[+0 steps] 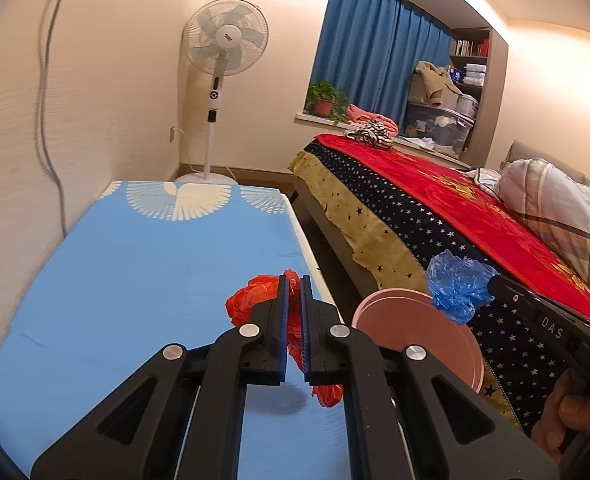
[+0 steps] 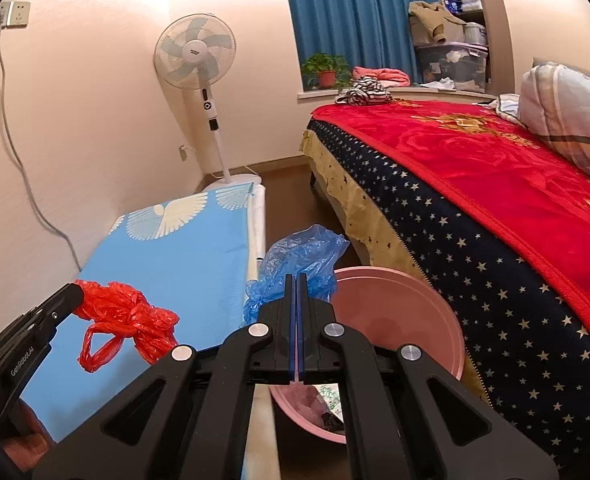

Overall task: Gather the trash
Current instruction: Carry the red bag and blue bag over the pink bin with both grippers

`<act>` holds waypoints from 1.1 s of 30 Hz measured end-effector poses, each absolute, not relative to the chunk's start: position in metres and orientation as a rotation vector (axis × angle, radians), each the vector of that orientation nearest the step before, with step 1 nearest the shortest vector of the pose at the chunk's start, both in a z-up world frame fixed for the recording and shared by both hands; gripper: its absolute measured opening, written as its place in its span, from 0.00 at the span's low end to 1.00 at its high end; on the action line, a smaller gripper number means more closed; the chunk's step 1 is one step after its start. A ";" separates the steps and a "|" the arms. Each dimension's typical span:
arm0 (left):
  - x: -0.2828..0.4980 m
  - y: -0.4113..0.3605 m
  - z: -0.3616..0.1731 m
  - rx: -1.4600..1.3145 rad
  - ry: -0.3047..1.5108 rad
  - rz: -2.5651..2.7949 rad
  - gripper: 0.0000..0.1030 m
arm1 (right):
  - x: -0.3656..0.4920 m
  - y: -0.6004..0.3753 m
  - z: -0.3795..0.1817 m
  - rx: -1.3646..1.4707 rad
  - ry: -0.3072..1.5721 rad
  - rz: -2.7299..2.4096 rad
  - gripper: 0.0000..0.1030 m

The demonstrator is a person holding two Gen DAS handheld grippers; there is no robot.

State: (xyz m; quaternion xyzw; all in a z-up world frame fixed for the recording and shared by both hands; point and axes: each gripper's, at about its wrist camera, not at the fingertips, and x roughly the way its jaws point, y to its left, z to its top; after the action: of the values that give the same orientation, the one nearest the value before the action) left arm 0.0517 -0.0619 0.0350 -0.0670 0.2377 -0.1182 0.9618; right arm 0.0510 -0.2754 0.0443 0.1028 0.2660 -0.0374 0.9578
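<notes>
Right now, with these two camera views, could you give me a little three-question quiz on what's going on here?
1. True or false: the left tool grips a red bag.
2. Which colour is the bag in the right tool? A green, B blue, C white.
3. What round thing sits on the floor between the table and the bed?

Key: 1 true. 2 B, the blue bag. 3 a pink bin.
</notes>
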 end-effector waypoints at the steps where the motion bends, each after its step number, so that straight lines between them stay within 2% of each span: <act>1: 0.053 -0.064 0.034 -0.136 0.482 -0.245 0.05 | 0.051 -0.277 0.044 0.211 0.539 -0.080 0.00; 33: 0.085 -0.151 0.008 -0.103 0.525 -0.400 0.05 | 0.068 -0.329 0.024 0.234 0.572 -0.239 0.00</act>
State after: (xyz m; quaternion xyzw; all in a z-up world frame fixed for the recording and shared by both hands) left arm 0.0854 -0.1506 0.0084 -0.0503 0.2577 -0.1965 0.9447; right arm 0.0684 -0.3288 0.0245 0.1150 0.2807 -0.1173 0.9456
